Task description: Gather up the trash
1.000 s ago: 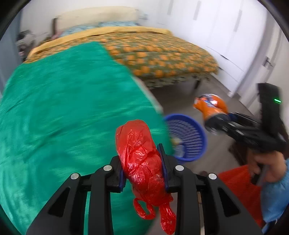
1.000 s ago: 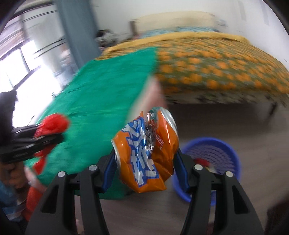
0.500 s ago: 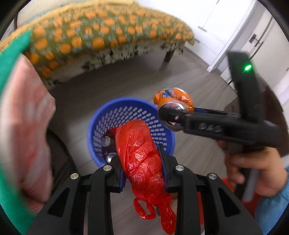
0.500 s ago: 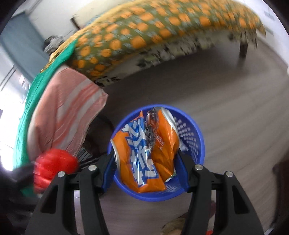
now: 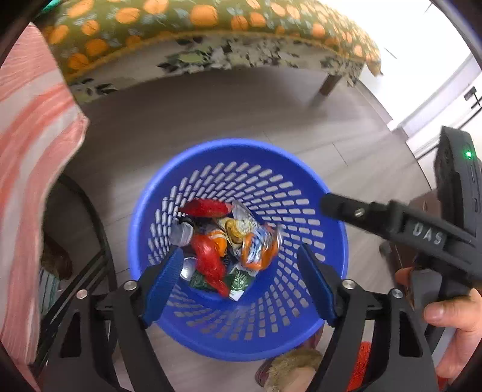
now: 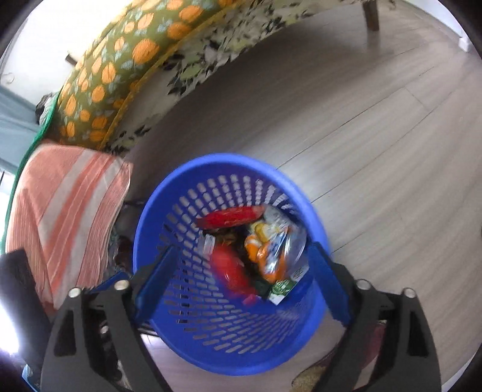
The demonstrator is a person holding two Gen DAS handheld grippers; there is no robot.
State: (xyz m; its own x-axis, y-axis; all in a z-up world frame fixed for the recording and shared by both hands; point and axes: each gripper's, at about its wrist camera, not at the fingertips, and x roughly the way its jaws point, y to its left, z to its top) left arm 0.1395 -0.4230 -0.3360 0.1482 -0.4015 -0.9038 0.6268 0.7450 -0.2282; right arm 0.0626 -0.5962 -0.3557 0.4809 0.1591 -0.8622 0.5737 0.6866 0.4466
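Observation:
A blue perforated basket (image 5: 301,181) stands on the floor below both grippers; it also shows in the right wrist view (image 6: 211,169). Inside lie the red plastic bag (image 5: 208,259), the orange and blue snack wrapper (image 5: 256,247) and other trash. The bag (image 6: 232,271) and the wrapper (image 6: 268,256) also show in the right wrist view. My left gripper (image 5: 241,280) is open and empty above the basket. My right gripper (image 6: 241,280) is open and empty above it too, and shows at the right of the left wrist view (image 5: 391,217).
A bed with an orange-patterned cover (image 5: 211,18) stands beyond the basket. A table with a pink striped cloth (image 5: 27,150) is at the left, its dark frame (image 5: 99,241) beside the basket. Grey wood floor (image 6: 376,120) spreads to the right.
Both grippers opened over the basket. The red bag left the left gripper and the snack wrapper left the right one; both now lie inside the basket.

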